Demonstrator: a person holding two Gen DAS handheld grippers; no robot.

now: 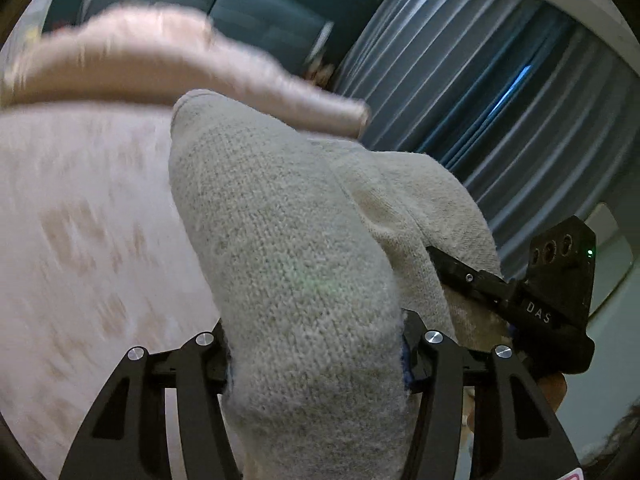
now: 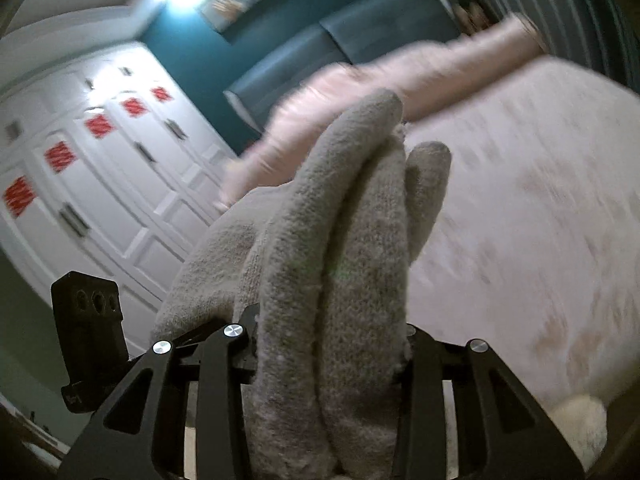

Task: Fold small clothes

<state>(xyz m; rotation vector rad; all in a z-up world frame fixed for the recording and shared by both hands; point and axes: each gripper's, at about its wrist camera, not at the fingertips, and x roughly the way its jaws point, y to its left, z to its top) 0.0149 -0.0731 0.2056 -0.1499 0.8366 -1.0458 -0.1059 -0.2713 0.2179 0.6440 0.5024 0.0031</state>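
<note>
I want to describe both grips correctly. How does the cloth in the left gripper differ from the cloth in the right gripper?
In the left gripper, the knit cloth shows one broad, smooth face. In the right gripper, the cloth is bunched into several rolled folds. The left view shows grey curtains behind; the right view shows white cupboard doors. Both grippers are shut on beige knit fabric, above a pink bed cover.

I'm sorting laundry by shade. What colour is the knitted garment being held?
Pale beige-grey, plain knit garment, clearest in the left wrist view.

Pink bed [image 1: 80, 220] — pink pillow [image 1: 160, 60] on it
</note>
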